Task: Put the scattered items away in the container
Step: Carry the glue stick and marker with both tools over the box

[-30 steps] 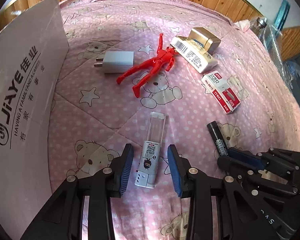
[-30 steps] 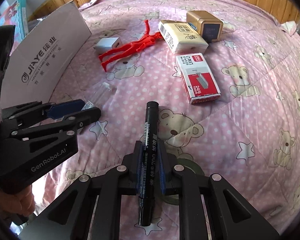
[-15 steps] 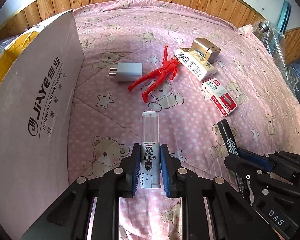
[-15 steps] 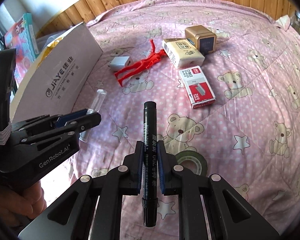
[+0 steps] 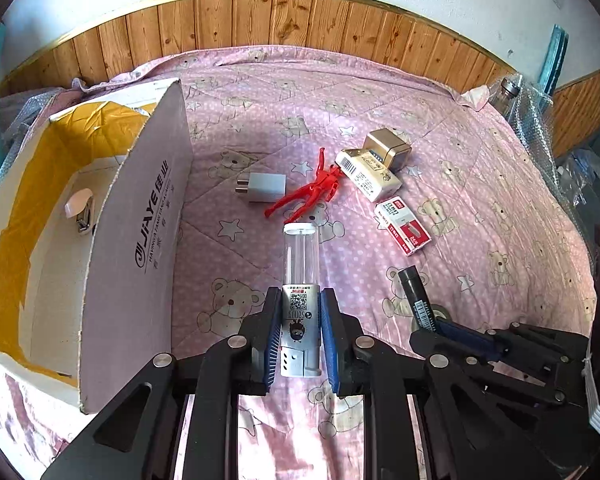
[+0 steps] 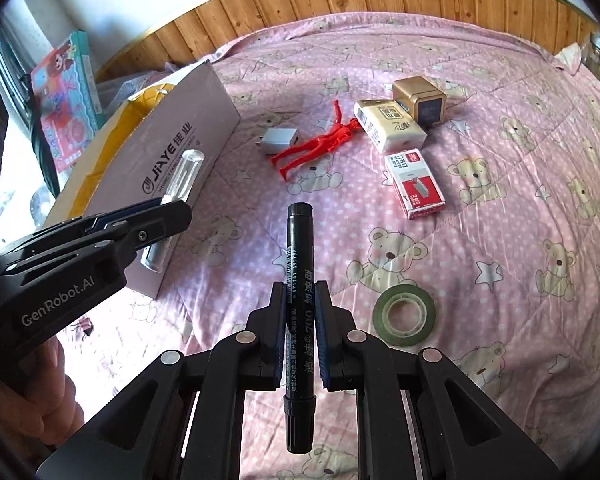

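Both grippers are loaded: the left gripper [image 5: 300,334] is clamped on a clear tube [image 5: 300,280] with a printed label, raised off the pink bear-print quilt [image 5: 480,184] just beside the cardboard box [image 5: 140,240]; the right gripper [image 6: 300,334] pinches a black marker [image 6: 299,280] by its barrel, cap end pointing forward, farther out from the box. On the quilt beyond the box lie a white charger [image 5: 262,189], nearest its wall; then a red figurine [image 5: 308,196]; then a tissue pack [image 5: 368,174] touching a gold cube [image 5: 388,148]; a staples box [image 5: 402,229] farther still; a tape roll [image 6: 404,314] well apart from it.
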{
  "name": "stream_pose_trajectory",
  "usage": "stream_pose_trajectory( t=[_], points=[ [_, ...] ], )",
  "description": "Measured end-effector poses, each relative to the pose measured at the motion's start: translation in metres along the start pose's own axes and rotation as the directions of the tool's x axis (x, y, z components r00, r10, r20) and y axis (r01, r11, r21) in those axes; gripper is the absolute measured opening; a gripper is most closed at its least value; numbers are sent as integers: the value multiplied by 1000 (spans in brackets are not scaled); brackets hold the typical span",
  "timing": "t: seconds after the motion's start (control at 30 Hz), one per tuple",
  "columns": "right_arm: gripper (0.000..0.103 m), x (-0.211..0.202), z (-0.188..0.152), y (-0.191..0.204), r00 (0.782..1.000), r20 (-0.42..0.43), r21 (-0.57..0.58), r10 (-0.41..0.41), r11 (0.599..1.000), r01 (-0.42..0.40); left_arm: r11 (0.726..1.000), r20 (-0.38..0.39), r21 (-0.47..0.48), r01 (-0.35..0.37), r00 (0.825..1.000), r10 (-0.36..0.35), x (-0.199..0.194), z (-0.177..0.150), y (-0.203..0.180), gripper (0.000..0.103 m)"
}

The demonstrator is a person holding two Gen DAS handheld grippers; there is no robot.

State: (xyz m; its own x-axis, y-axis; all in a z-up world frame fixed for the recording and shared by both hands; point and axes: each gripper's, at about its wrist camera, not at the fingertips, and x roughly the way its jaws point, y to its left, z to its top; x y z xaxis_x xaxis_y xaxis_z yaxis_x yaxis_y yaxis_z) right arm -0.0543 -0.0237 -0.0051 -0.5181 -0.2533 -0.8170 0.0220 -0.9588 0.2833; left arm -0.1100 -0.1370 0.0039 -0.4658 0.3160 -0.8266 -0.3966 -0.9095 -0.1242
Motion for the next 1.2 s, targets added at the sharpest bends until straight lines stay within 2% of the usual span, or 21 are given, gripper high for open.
stream_pose_trajectory(
  t=[0.4, 0.63, 1.2],
  points=[
    [14, -19, -6, 25, 999, 29, -34, 18, 999, -17, 1000, 69, -17, 15, 998, -14, -41, -2, 3, 20],
    [14, -31, -5, 42, 998, 47, -62, 28, 998, -26, 1000, 117, -18, -14, 993, 16, -65, -5, 8, 20],
    [14, -47, 8, 100, 996, 77, -165, 53, 985, -40, 995, 199, -98, 8, 980, 12, -111, -8, 51, 20]
  ],
)
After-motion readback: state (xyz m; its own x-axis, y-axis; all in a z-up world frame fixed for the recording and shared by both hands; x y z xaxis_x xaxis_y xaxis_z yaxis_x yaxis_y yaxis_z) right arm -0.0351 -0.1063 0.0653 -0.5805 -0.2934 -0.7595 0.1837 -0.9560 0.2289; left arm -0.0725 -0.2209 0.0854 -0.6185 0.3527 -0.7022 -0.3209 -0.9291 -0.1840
